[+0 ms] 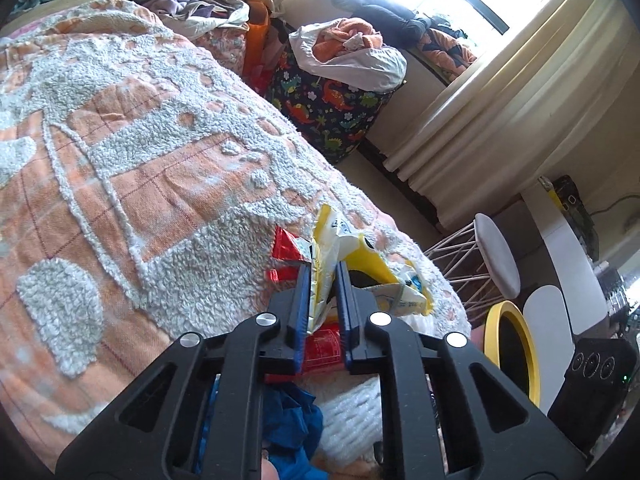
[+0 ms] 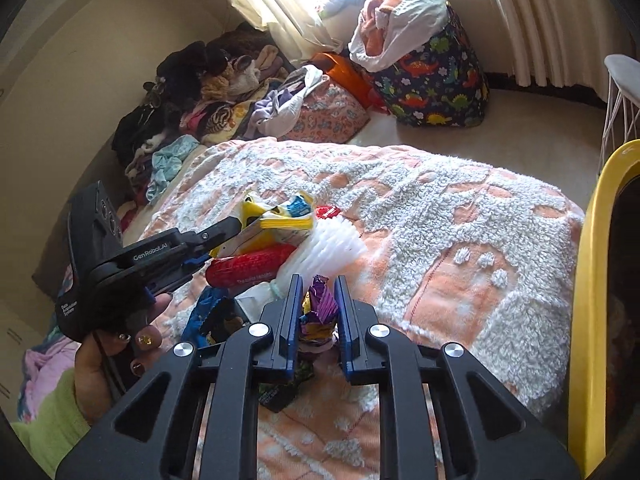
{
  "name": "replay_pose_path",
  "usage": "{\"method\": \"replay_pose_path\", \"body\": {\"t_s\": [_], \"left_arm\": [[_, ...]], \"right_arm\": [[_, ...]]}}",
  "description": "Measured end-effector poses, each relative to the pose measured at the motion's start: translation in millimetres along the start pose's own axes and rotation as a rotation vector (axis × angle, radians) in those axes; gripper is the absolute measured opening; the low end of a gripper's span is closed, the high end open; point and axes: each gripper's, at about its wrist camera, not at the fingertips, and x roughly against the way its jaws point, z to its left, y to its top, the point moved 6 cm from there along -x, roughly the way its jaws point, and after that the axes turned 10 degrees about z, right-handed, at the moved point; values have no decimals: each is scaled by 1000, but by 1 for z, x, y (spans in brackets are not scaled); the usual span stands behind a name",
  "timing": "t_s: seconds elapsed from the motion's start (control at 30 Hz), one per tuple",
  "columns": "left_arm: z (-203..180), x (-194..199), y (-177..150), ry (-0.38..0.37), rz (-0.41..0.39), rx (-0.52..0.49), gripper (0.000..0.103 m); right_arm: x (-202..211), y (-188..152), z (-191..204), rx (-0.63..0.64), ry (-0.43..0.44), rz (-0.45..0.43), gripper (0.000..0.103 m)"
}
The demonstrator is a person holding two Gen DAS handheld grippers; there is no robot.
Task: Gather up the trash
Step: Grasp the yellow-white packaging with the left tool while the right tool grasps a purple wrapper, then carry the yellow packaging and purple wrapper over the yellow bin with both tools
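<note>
Leftmost in the right wrist view, the left gripper (image 2: pixel 240 222) bore white lettering "GenRobot.AI" on its black plastic arm and "Data Acquisition System" on the housing, gripped by a hand (image 2: pixel 120 356) with decorated nails. Its jaws were nearly closed on a crinkled yellow-and-white wrapper (image 2: pixel 276 222); in the left wrist view that same wrapper (image 1: pixel 322 280) sat pinched between the blue-edged fingers (image 1: pixel 302 300). Beneath it lay a glossy red cylindrical packet (image 2: pixel 248 266) with small white print too fine to read, beside a ribbed white foam sleeve (image 2: pixel 324 250) and a blue foil wrapper (image 2: pixel 208 312). All lay at centre frame on a tufted orange-and-white bedspread (image 2: pixel 460 240). Lower centre, the right gripper (image 2: pixel 318 304) stood narrowly parted, clamping a twisted purple foil wrapper (image 2: pixel 320 306). Upper right, a dinosaur-print fabric bag (image 2: pixel 436 80) stood upright. At the right edge curved a smooth yellow bin rim (image 2: pixel 588 280).
</note>
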Motion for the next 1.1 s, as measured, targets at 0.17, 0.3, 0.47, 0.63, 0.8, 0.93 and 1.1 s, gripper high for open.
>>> {"method": "replay_pose_path", "body": {"t_s": [0.17, 0.3, 0.47, 0.63, 0.8, 0.93, 1.1], "left_arm": [[-14, 15, -11, 1, -39, -31, 4], [-27, 26, -22, 1, -60, -58, 4], [-39, 37, -32, -7, -81, -68, 3], [-53, 46, -42, -17, -84, -99, 3], [-61, 51, -53, -21, -84, -113, 3], [-66, 54, -62, -18, -84, -125, 3], [-71, 58, -66, -18, -89, -127, 3]], "right_arm": [[18, -8, 10, 56, -19, -46, 16], [31, -17, 17, 102, -36, -69, 16], [44, -27, 23, 138, -46, -85, 16], [51, -33, 20, 130, -37, -76, 15], [58, -39, 18, 134, -38, -78, 15], [68, -43, 19, 143, -42, -91, 15], [79, -45, 20, 145, -42, -107, 15]]}}
